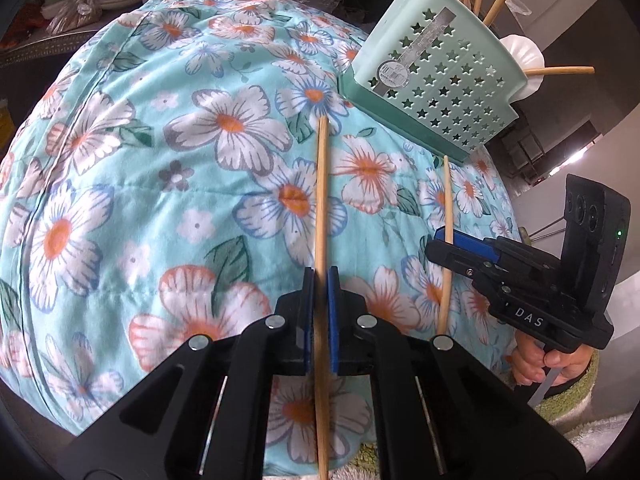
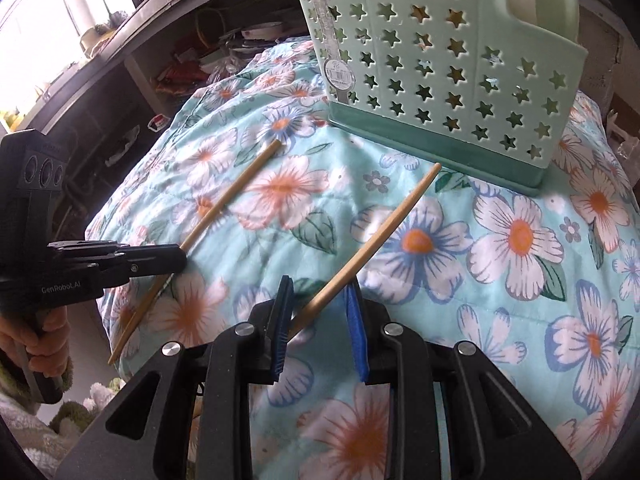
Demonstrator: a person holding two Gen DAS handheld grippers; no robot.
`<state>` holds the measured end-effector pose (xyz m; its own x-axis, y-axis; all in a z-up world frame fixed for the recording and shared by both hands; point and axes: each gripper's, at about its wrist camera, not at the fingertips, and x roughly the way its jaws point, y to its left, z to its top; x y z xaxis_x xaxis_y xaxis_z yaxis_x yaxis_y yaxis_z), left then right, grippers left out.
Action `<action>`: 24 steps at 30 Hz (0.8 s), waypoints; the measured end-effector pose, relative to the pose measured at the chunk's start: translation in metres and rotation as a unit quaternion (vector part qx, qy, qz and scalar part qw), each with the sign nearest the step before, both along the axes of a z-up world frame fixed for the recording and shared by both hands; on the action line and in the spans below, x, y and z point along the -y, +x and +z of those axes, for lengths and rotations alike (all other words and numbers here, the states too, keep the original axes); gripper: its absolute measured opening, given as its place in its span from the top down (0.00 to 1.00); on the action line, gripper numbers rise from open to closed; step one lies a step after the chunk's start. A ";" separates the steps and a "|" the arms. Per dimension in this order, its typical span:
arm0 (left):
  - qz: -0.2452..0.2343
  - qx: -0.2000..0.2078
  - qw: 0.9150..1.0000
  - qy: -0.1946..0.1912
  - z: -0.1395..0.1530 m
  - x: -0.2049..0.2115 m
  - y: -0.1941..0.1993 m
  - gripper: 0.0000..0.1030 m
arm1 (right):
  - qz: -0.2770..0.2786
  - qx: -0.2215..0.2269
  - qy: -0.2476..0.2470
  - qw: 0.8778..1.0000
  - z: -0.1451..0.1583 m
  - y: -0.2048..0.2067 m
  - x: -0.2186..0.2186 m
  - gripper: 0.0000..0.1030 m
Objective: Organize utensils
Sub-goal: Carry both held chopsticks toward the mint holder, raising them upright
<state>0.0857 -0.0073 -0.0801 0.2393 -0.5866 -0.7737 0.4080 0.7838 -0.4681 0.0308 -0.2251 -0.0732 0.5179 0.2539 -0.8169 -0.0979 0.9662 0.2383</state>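
Dim, cluttered shelves (image 2: 192,64) at the back; in front, a turquoise flower-print quilt (image 1: 160,168) serving as the work surface. Left tongs (image 1: 321,280): closed right down on the first chopstick (image 1: 322,200), blue pads pressed to either side of the shaft, far tip just short of the basket's foot. Right tongs (image 2: 318,292): partly open, with the second chopstick (image 2: 380,236) crossing the gap on a slant, touching the right-hand pad near its tip and passing close by the other pad lower down. No telling from either view whether pinched or merely straddled. Both sticks low over or on the quilt, side by side and apart, far tips aimed toward the mint-green star-punched basket (image 1: 440,92) standing upright near the quilt's far edge. Already in that basket: several bamboo chopsticks (image 1: 498,0) poking above the rim, plus something white and scalloped behind, too unclear to name. By judgement, well into the sorting: part of the set stowed, two sticks left outside, one secured for lifting, the other at best half secured. Left to do: firm up the right grip, raise both, carry across, drop through the open top. No further loose utensils visible on the quilt.
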 end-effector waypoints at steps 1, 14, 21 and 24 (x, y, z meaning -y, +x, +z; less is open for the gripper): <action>0.000 0.000 1.000 0.001 0.001 -0.001 -0.002 0.95 | -0.004 -0.005 0.015 1.000 -0.001 -0.002 0.006 0.74; -0.013 0.042 0.999 0.028 0.018 0.018 0.021 0.77 | -0.085 -0.016 0.158 0.984 -0.005 -0.011 0.059 0.61; -0.046 0.074 0.993 0.083 0.008 0.047 0.042 0.77 | -0.156 -0.025 0.211 0.965 -0.016 -0.001 0.079 0.61; -0.051 0.089 0.990 0.100 0.005 0.058 0.048 0.77 | -0.179 -0.024 0.224 0.958 -0.020 0.007 0.084 0.61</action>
<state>0.1335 -0.0648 -0.0755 0.3305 -0.4546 -0.8271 0.5516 0.8041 -0.2215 0.0374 -0.3086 -0.0928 0.6020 0.3970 -0.6928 0.2427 0.7357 0.6324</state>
